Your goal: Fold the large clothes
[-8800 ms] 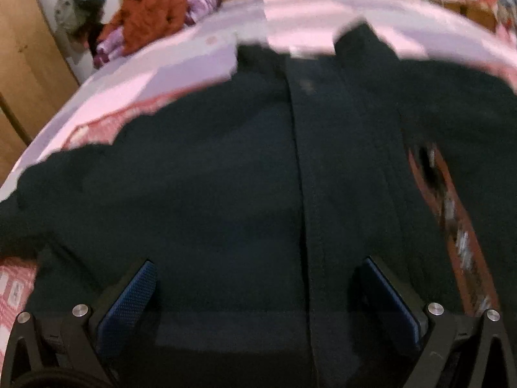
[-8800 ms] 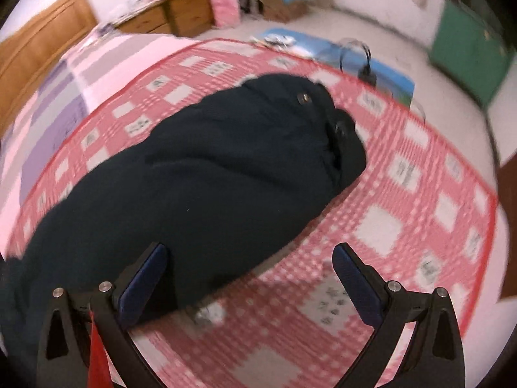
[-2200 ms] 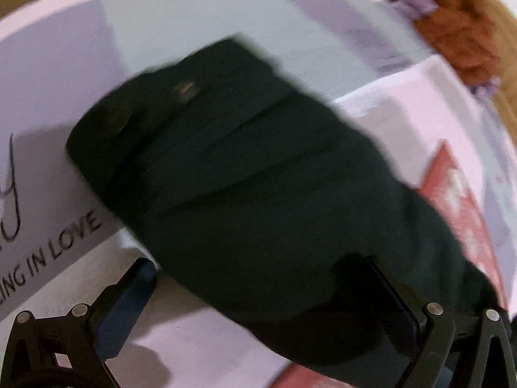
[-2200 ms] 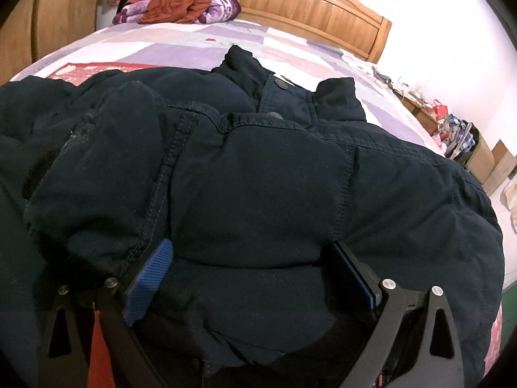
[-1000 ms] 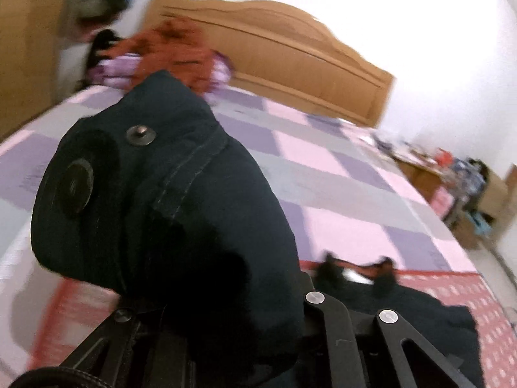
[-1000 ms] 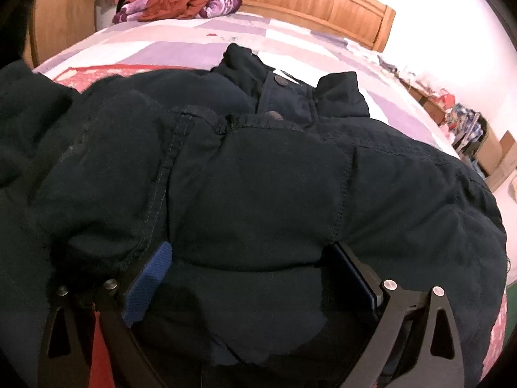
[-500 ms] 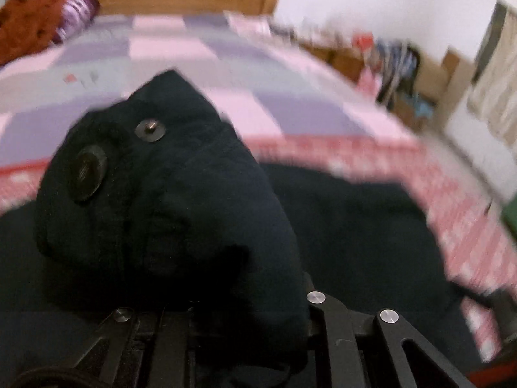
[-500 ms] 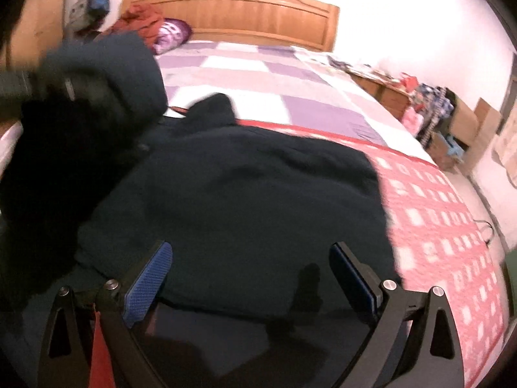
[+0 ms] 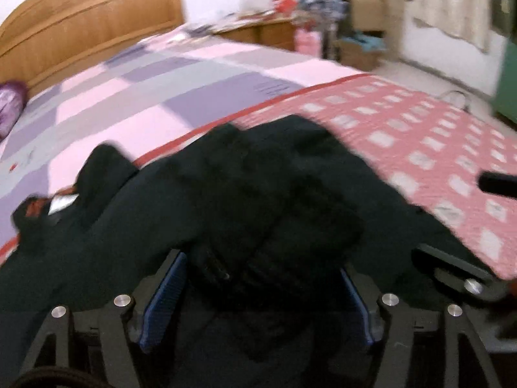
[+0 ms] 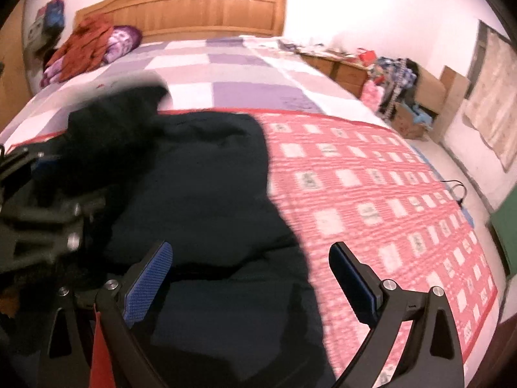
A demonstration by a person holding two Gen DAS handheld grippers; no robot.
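Observation:
A large dark navy jacket (image 9: 226, 200) lies spread on the bed, on a red-and-white checked blanket (image 9: 420, 135). My left gripper (image 9: 261, 294) is open, and a bunched dark sleeve lies loose between its blue pads (image 9: 164, 294) on top of the jacket body. My right gripper (image 10: 248, 278) is open and empty, low over the jacket's (image 10: 200, 194) right part, near its edge. The left gripper shows as a blurred black frame at the left of the right wrist view. Part of the right gripper shows at the right edge of the left wrist view.
The bed has a pink, purple and grey patchwork cover (image 10: 245, 74) and a wooden headboard (image 10: 194, 6). An orange garment and a purple cloth (image 10: 93, 45) lie near the pillows. Low wooden cabinets and cardboard boxes (image 10: 416, 87) stand to the right of the bed.
My left gripper carried the sleeve over the jacket body, then opened and let it go. My right gripper lifted off the jacket and drew back, staying open.

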